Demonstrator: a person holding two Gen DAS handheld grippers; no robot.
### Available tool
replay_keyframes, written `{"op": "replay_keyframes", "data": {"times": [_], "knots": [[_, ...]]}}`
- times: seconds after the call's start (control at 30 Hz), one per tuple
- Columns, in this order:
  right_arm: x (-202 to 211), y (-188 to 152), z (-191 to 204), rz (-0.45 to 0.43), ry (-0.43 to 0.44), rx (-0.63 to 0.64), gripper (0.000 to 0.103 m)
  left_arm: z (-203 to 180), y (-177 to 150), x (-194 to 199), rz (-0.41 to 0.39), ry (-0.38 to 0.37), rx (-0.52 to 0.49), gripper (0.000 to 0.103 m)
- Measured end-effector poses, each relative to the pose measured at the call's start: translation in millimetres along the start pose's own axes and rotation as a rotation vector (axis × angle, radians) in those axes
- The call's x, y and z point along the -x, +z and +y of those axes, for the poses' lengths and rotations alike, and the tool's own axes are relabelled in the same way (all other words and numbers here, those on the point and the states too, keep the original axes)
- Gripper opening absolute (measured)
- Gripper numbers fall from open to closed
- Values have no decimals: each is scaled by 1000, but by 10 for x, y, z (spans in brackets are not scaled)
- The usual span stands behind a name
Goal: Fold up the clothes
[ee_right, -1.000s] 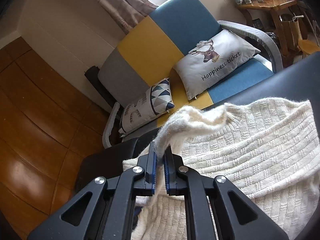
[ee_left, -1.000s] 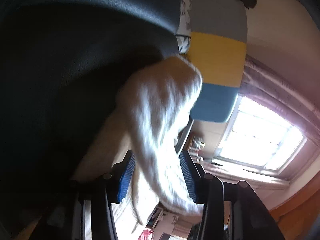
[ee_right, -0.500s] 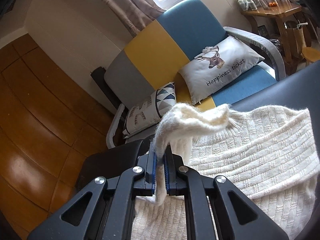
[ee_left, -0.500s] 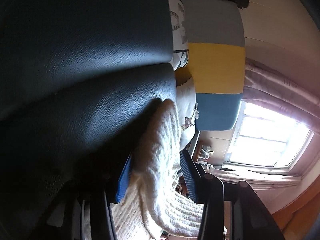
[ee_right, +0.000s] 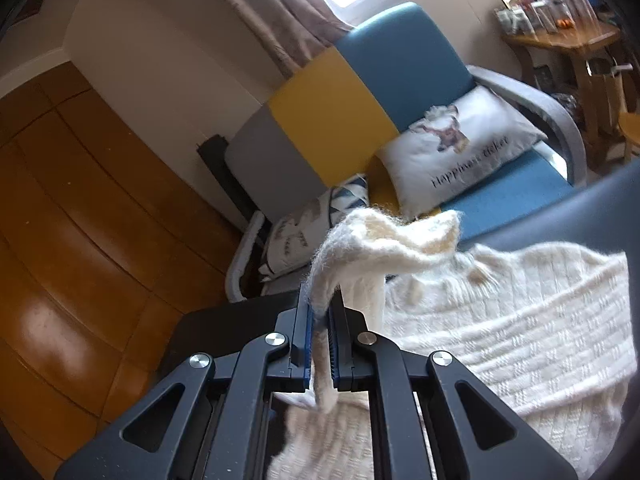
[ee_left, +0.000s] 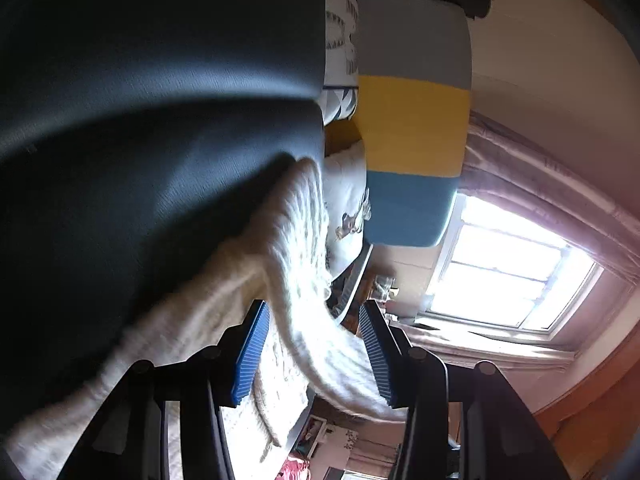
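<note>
Cream knit sweater [ee_right: 500, 320] on black table [ee_left: 140, 160]; right gripper [ee_right: 319, 334] jaws pinching edge, left gripper [ee_left: 316, 350] jaws spread around fold. Risk: loose fold slipping out toward 6 o'clock.

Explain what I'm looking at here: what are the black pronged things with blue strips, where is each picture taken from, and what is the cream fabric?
No robot here: a person holds a two-finger gripper in each hand, with a fisheye camera on each looking along its fingers. The left wrist view, turned sideways, shows the left gripper with its blue pads wide apart; a fold of the cream knitted sweater hangs between them, not visibly pinched. The right wrist view shows the right gripper shut on an edge of the same sweater, lifting it. The sweater lies on a dark leather-like surface. Behind stand a grey, yellow and blue sofa and cushions.
</note>
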State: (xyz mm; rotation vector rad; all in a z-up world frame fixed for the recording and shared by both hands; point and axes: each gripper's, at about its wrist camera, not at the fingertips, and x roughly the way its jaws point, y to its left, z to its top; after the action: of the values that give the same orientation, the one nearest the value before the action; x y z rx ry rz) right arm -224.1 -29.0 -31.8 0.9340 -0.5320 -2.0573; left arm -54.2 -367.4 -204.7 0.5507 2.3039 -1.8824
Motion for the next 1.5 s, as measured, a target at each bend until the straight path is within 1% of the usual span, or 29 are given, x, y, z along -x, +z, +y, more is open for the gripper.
{"op": "replay_keyframes", "data": {"times": [0.1,0.2,0.3,0.43,0.53,0.57,0.67,0.73,0.77,0.83,0.9,1.0,1.07,1.2,1.23,1.3,1.37,1.4,1.5], "knots": [[35,99,148,-12,10,31,7,-12,-49,-148,-8,16,29,50],[20,170,243,-7,16,47,7,15,-40,-267,-40,29,54,53],[22,204,324,-6,28,70,7,46,38,-337,-83,37,87,53],[52,219,392,-10,49,94,7,40,138,-418,-103,23,125,53],[85,219,396,-16,61,101,7,-10,188,-438,-125,14,123,53],[96,219,396,-16,62,105,7,-38,207,-432,-133,9,110,53],[161,201,355,-25,50,118,7,-118,296,-409,-151,38,28,50],[204,170,250,-29,32,114,7,-142,366,-389,-161,58,-28,43],[219,149,174,-29,20,106,7,-136,394,-384,-160,71,-54,41],[193,59,-61,-11,-19,68,7,-108,406,-395,-149,108,-95,29],[139,-81,-338,23,-70,20,7,-68,409,-401,-138,142,-126,23],[43,-368,-814,88,-143,-70,7,30,399,-374,-121,158,-145,23],[-12,-552,-1094,127,-181,-133,7,61,388,-356,-111,153,-159,22],[-59,-780,-1426,164,-205,-212,7,6,383,-367,-105,152,-186,22],[-79,-790,-1436,173,-211,-209,7,-51,362,-374,-107,152,-214,17],[-108,-763,-1411,184,-220,-190,7,-199,289,-377,-113,146,-295,14],[-121,-677,-1316,183,-222,-148,7,-346,215,-381,-118,140,-375,13],[-78,-619,-1224,167,-215,-110,7,-420,179,-383,-121,136,-415,13],[181,-423,-913,41,-147,27,7,-458,96,-422,-106,179,-504,13]]}}
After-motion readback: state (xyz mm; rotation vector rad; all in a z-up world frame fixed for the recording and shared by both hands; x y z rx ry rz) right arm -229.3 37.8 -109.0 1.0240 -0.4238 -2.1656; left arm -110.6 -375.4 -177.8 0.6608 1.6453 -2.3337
